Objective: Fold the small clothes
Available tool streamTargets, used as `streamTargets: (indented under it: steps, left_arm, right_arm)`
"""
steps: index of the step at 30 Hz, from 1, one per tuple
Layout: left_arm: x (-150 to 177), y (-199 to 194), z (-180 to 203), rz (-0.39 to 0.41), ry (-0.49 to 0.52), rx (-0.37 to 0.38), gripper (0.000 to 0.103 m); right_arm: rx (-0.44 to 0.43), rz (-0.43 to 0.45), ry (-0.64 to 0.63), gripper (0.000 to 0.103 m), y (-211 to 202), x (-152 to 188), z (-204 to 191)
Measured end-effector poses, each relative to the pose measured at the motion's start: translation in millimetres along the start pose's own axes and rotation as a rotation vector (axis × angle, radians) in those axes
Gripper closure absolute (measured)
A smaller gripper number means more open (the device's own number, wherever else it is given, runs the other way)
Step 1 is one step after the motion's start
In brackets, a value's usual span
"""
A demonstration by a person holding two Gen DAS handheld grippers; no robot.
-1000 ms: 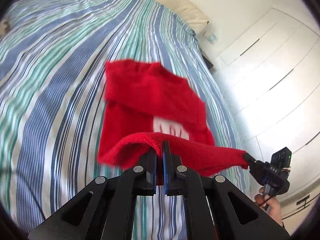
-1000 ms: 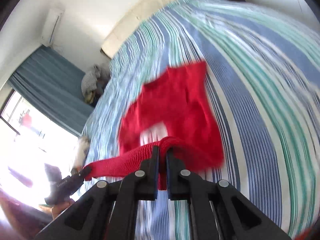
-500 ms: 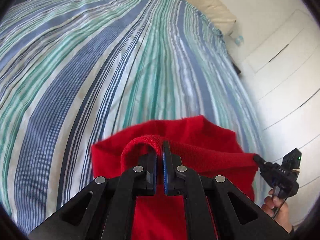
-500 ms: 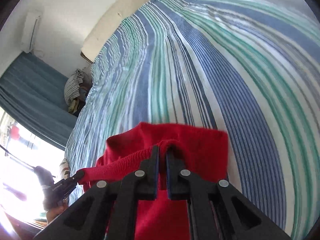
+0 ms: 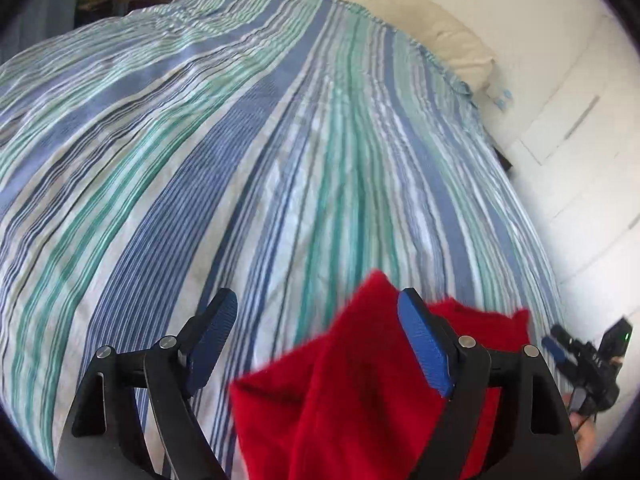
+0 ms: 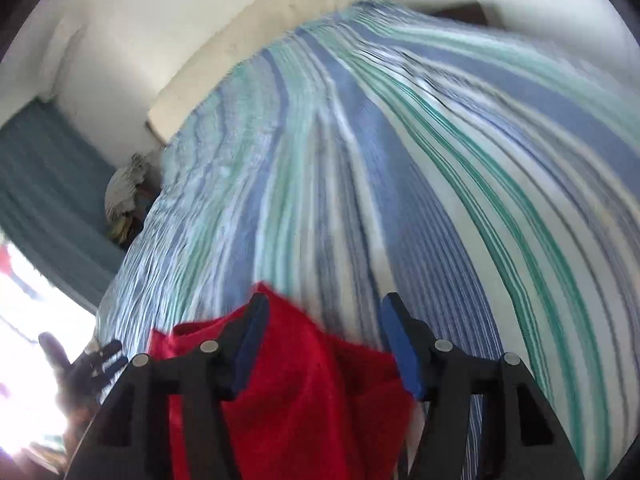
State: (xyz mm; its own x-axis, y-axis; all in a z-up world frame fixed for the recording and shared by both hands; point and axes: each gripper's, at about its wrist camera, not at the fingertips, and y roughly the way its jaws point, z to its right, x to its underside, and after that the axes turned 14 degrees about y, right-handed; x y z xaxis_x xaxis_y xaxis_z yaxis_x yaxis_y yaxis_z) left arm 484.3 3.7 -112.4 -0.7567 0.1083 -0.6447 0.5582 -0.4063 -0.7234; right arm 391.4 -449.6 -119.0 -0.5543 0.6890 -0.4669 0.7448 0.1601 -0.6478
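Two claws opening: left claw (image 5: 316, 344), right claw (image 6: 320, 344); red garment (image 5: 360, 392) between pads, unpinched, on striped bedspread (image 5: 240, 140).

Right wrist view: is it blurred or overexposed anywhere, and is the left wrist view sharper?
Right wrist view: the striped bedcover is smeared by motion blur, and the window at lower left is blown out white. Left wrist view: stripes sharper, only the red garment looks soft; both bend at the fisheye edges.

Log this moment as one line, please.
left gripper: opening, clear of cloth | right gripper: opening | red garment: released on striped bedspread
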Motion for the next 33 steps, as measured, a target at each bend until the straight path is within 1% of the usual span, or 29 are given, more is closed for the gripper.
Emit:
streamTargets:
  steps: [1, 3, 4, 5, 6, 7, 8, 9, 10, 11, 12, 13, 14, 15, 16, 18, 19, 20, 21, 22, 23, 24, 25, 26, 28, 31, 33]
  left_arm:
    - [7.9, -6.7, 6.0, 0.005, 0.028, 0.008, 0.02]
    - [36.0, -18.4, 30.1, -0.015, 0.128, 0.035, 0.017]
    - [52.8, -18.6, 42.7, -0.047, 0.186, 0.044, 0.016]
    - [71.2, -15.4, 54.2, -0.097, 0.249, 0.041, 0.015]
    - [93.6, -7.5, 63.8, -0.171, 0.322, 0.01, 0.015]
    - [113.1, -1.5, 67.1, -0.233, 0.371, -0.04, 0.015]
    - [122.2, 0.2, 67.2, -0.25, 0.387, -0.059, 0.015]
    - [131.6, -8.4, 62.6, -0.231, 0.387, -0.058, 0.014]
    - [135.0, -17.9, 59.1, -0.23, 0.373, -0.084, 0.009]
    - [135.8, -28.1, 54.3, -0.236, 0.344, -0.108, 0.009]
    - [136.4, -38.2, 50.9, -0.231, 0.314, -0.106, 0.01]
    - [137.5, -51.3, 49.0, -0.212, 0.283, -0.089, 0.01]
    - [138.3, -58.9, 49.3, -0.198, 0.272, -0.076, 0.01]
    - [142.0, -69.2, 53.2, -0.182, 0.268, -0.065, 0.009]
    - [147.2, -75.1, 57.6, -0.175, 0.268, -0.064, 0.008]
    - [162.1, -79.9, 61.8, -0.179, 0.252, -0.067, 0.006]
    - [170.6, -78.0, 61.1, -0.194, 0.241, -0.068, 0.006]
    - [182.9, -76.1, 59.6, -0.219, 0.232, -0.079, 0.006]
    - [199.5, -73.0, 56.2, -0.249, 0.23, -0.123, 0.006]
    - [210.2, -74.4, 53.7, -0.257, 0.236, -0.159, 0.006]
    - [219.0, -79.5, 54.0, -0.241, 0.245, -0.173, 0.006]
    - [230.9, -90.3, 54.8, -0.201, 0.264, -0.175, 0.006]
    - [238.1, -95.9, 56.1, -0.184, 0.276, -0.174, 0.003]
    - [247.7, -100.5, 57.6, -0.171, 0.296, -0.175, 0.002]
    - [255.3, -100.4, 61.0, -0.158, 0.329, -0.194, 0.001]
    - [253.1, -88.8, 61.5, -0.14, 0.349, -0.214, 0.0]
    - [254.4, -86.5, 56.4, -0.12, 0.344, -0.209, 0.0]
  right_arm:
    - [-0.025, -0.008, -0.061, 0.044, -7.3, 8.5, -11.4]
    - [-0.1, -0.083, -0.201, 0.044, -16.7, 39.6, -36.8]
    - [-0.13, -0.158, -0.262, 0.044, -16.3, 62.2, -45.1]
    - [-0.134, -0.222, -0.299, 0.044, -12.3, 79.7, -47.3]
    - [-0.102, -0.288, -0.343, 0.044, -7.2, 100.2, -44.5]
    - [-0.031, -0.331, -0.387, 0.044, -2.4, 117.3, -37.1]
    - [0.068, -0.355, -0.432, 0.048, -0.3, 134.0, -21.9]
    - [0.095, -0.345, -0.436, 0.052, -6.4, 138.3, -9.8]
    - [0.097, -0.318, -0.422, 0.053, -18.6, 137.0, -0.8]
    - [0.144, -0.27, -0.409, 0.053, -36.3, 132.3, 2.7]
    - [0.197, -0.228, -0.41, 0.05, -49.0, 129.1, 1.6]
    - [0.215, -0.186, -0.412, 0.05, -66.1, 126.7, -2.4]
    - [0.177, -0.176, -0.412, 0.049, -79.3, 127.4, -6.9]
    - [0.14, -0.174, -0.416, 0.046, -88.2, 128.7, -12.0]
    - [0.124, -0.174, -0.43, 0.043, -93.6, 132.5, -17.4]
    - [0.12, -0.193, -0.43, 0.034, -92.2, 143.1, -14.6]
    - [0.131, -0.214, -0.409, 0.034, -84.5, 149.6, -10.1]
    - [0.176, -0.253, -0.37, 0.034, -74.6, 159.5, 5.5]
    - [0.223, -0.283, -0.338, 0.034, -66.4, 166.3, 17.2]
    - [0.24, -0.301, -0.293, 0.034, -61.9, 170.1, 24.1]
    - [0.212, -0.274, -0.249, 0.034, -70.1, 172.7, 29.1]
    - [0.188, -0.25, -0.228, 0.032, -80.9, 174.1, 29.7]
    - [0.161, -0.242, -0.212, 0.03, -90.0, 174.4, 29.6]
    - [0.129, -0.236, -0.194, 0.026, -99.0, 173.1, 30.0]
    - [0.1, -0.2, -0.172, 0.026, -111.7, 164.7, 33.8]
    - [0.084, -0.163, -0.115, 0.026, -114.6, 135.8, 34.2]
    - [0.058, -0.145, -0.049, 0.025, -103.9, 101.5, 41.4]
